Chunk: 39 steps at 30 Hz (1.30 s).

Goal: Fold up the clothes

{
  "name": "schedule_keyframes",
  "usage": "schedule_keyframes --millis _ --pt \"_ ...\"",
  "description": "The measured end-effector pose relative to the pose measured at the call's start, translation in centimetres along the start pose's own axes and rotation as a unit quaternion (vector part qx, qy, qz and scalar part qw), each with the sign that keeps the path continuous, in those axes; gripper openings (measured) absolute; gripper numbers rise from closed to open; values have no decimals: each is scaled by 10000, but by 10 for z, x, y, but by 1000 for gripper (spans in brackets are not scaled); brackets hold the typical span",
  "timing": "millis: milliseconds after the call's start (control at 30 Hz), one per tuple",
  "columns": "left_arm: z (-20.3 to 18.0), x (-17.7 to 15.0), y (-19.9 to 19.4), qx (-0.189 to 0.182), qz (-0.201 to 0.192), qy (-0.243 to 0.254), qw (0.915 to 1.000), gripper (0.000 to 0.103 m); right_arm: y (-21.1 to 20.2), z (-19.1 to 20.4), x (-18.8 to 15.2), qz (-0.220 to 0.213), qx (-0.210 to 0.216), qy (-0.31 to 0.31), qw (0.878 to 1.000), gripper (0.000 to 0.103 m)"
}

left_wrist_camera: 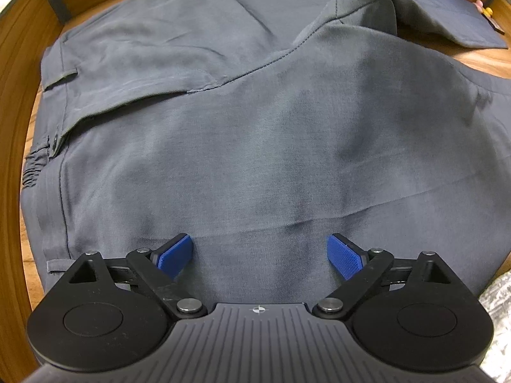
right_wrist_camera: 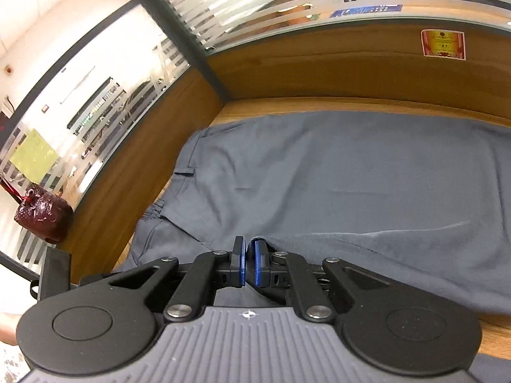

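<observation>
The left gripper (left_wrist_camera: 259,257) is hovering over the near part of the trousers (left_wrist_camera: 249,146), its jaws standing wide apart with nothing between them and the blue pads (left_wrist_camera: 174,257) clear of the cloth. The trousers are lying spread over the wooden table (left_wrist_camera: 19,102), waistband (left_wrist_camera: 57,118) to the left in the left wrist view, one leg draped across the other.

The right gripper (right_wrist_camera: 249,263) is pinching shut on a raised fold of the trousers (right_wrist_camera: 319,172); the cloth is rising to the pads from the right, and in the left wrist view the same fold (left_wrist_camera: 361,9) is peaking up under that gripper at the top edge.

Judging by this, the step in hand is carrying the lifted leg over to make a fold. To do it well:

- The right hand should be keeping the pinch firm and drawing the cloth up and across evenly, so the seam (left_wrist_camera: 265,60) stays straight.
- The left gripper should probably be closing on the near edge, or pinning it, so the lower layer is not dragging along.
- Both hands should be travelling together, keeping the fold line square.

Farther off, the wooden wall (right_wrist_camera: 319,70) is crowding the trousers' far edge, leaving little room to swing.
</observation>
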<state>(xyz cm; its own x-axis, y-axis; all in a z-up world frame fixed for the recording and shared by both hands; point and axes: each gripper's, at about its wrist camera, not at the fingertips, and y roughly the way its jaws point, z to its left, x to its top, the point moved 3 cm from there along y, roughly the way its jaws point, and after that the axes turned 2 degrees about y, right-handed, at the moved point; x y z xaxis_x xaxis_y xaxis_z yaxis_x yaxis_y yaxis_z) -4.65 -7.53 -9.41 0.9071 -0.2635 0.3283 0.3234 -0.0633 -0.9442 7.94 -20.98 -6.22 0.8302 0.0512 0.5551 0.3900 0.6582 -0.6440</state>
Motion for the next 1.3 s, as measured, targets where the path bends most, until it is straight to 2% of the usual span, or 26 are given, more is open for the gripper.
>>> schedule_keyframes --millis 167,267,333,400,567,633,800,900,1133,1300 --pt "6 0 -6 -67 -104 -328 9994 93 -8 4 -4 37 -220 -104 9997 18" --pt "8 1 -12 -41 -211 -502 9985 93 -17 7 -9 50 -403 -243 9989 32" --pt "8 3 -20 1 -334 -625 9975 93 -24 8 -13 25 -520 -335 9981 33" --pt "9 5 -26 26 -426 -720 9965 93 -34 8 -19 9 -655 -394 9971 39" --pt "5 7 -41 89 -573 -803 9951 94 -50 8 -33 -9 -1081 -592 9924 57" --pt "0 8 -45 171 -609 -801 9948 94 -58 5 -42 8 -1228 -589 9907 61" --pt "-9 3 -43 312 -489 -752 9955 98 -84 -12 -73 41 -1590 -459 9862 75" --pt "-13 -4 -39 302 -413 -722 9961 98 -102 -28 -94 83 -1813 -348 9828 76" --pt "-29 -16 -37 517 -537 -461 9962 102 -147 -71 -139 326 -2203 -137 9748 78" --pt "-44 -24 -45 646 -807 -402 9938 102 -175 -97 -162 499 -2350 -127 9706 81"
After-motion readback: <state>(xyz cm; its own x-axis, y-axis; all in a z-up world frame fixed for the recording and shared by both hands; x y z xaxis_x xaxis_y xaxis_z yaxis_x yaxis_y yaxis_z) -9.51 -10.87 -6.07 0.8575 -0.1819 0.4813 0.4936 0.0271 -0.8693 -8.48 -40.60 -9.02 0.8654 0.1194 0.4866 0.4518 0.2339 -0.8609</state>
